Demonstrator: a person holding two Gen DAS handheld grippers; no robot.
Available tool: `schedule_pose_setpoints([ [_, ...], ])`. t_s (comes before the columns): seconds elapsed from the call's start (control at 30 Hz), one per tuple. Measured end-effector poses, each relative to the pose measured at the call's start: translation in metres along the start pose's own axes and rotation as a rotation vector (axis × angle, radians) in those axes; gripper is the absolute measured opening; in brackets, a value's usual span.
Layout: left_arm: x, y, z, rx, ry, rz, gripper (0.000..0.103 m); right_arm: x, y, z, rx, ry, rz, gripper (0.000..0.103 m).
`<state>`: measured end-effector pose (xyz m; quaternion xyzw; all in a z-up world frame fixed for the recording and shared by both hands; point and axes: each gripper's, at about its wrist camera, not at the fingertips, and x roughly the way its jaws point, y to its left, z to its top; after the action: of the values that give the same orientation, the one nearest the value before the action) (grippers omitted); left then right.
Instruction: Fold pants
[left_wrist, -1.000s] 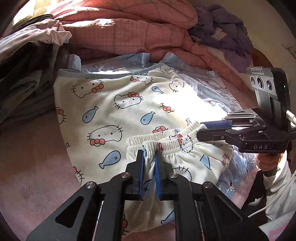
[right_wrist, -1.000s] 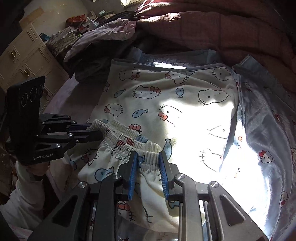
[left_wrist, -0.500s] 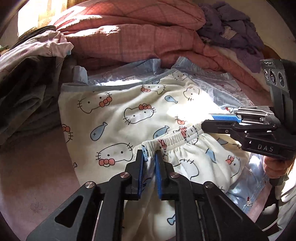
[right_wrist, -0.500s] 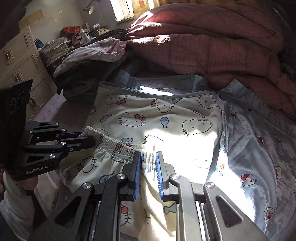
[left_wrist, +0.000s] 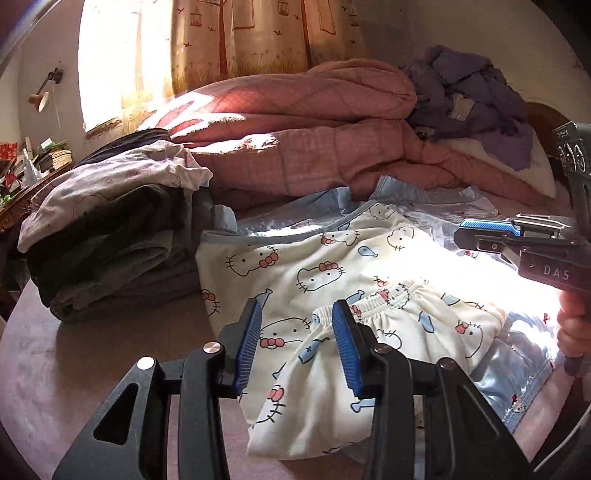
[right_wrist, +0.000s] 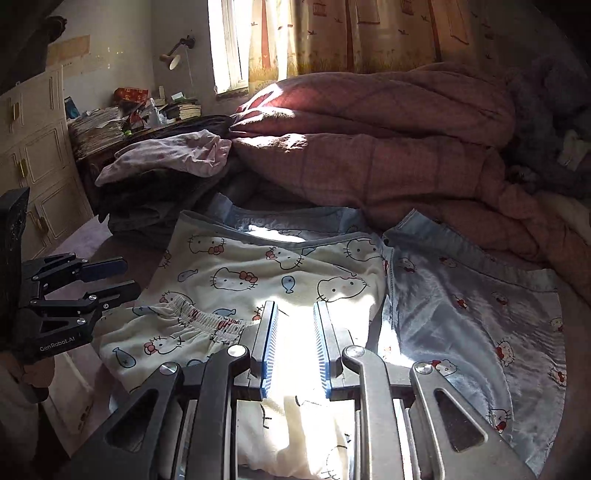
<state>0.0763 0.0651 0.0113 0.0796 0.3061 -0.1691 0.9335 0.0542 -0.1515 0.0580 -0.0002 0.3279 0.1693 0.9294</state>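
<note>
On bed (left_wrist: 92, 369) | pants (left_wrist: 332, 280): cream cat-print, folded, waistband gathered on top

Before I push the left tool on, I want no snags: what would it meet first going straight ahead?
Probably the pants: the left tool points down at the cream fabric just past the waistband. Depth is unclear.
</note>
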Motion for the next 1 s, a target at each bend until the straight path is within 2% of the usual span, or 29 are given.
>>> schedule_pose_setpoints([
  [0.07, -0.004, -0.011, -0.006, -0.034, 0.002, -0.07, 0.035, -0.011, 0.007, -0.003, 0.007, -0.016, 0.026, 0.02],
  [0.13, -0.001, -0.026, -0.014, -0.049, 0.004, -0.076, 0.014, -0.018, 0.016, -0.011, 0.015, -0.031, 0.057, 0.02],
  [0.17, 0.001, -0.034, -0.017, -0.053, 0.004, -0.056, 0.012, -0.018, 0.02, -0.016, 0.018, -0.031, 0.067, 0.02],
  [0.27, 0.009, -0.056, -0.027, -0.012, 0.054, -0.063, 0.011, -0.007, 0.028, -0.027, 0.051, 0.034, 0.127, 0.02],
  [0.33, 0.018, -0.059, -0.036, -0.01, 0.105, -0.004, 0.011, 0.005, 0.031, -0.033, 0.066, 0.102, 0.146, 0.02],
  [0.4, 0.027, -0.048, -0.046, -0.07, 0.156, -0.008, 0.011, 0.024, 0.034, -0.043, 0.051, 0.185, 0.079, 0.02],
  [0.5, 0.027, -0.045, -0.048, -0.093, 0.172, -0.018, 0.011, 0.043, 0.027, -0.058, 0.065, 0.247, 0.081, 0.02],
  [0.6, 0.009, -0.04, -0.038, -0.114, 0.12, -0.025, 0.011, 0.034, 0.024, -0.055, 0.071, 0.214, 0.094, 0.02],
  [0.67, -0.004, -0.031, -0.037, -0.15, 0.098, 0.016, 0.011, 0.017, 0.023, -0.047, 0.068, 0.158, 0.077, 0.02],
  [0.73, -0.008, -0.022, -0.042, -0.179, 0.111, 0.042, 0.011, 0.002, 0.017, -0.044, 0.084, 0.126, 0.054, 0.02],
  [0.83, 0.001, -0.01, -0.057, -0.24, 0.177, 0.047, 0.007, -0.005, 0.006, -0.052, 0.125, 0.145, 0.006, 0.02],
  [0.9, 0.013, -0.009, -0.061, -0.233, 0.218, 0.059, 0.006, 0.001, -0.001, -0.06, 0.142, 0.189, -0.011, 0.02],
  [1.0, 0.01, -0.009, -0.061, -0.254, 0.216, 0.064, 0.006, 0.014, -0.006, -0.068, 0.154, 0.232, -0.024, 0.02],
])
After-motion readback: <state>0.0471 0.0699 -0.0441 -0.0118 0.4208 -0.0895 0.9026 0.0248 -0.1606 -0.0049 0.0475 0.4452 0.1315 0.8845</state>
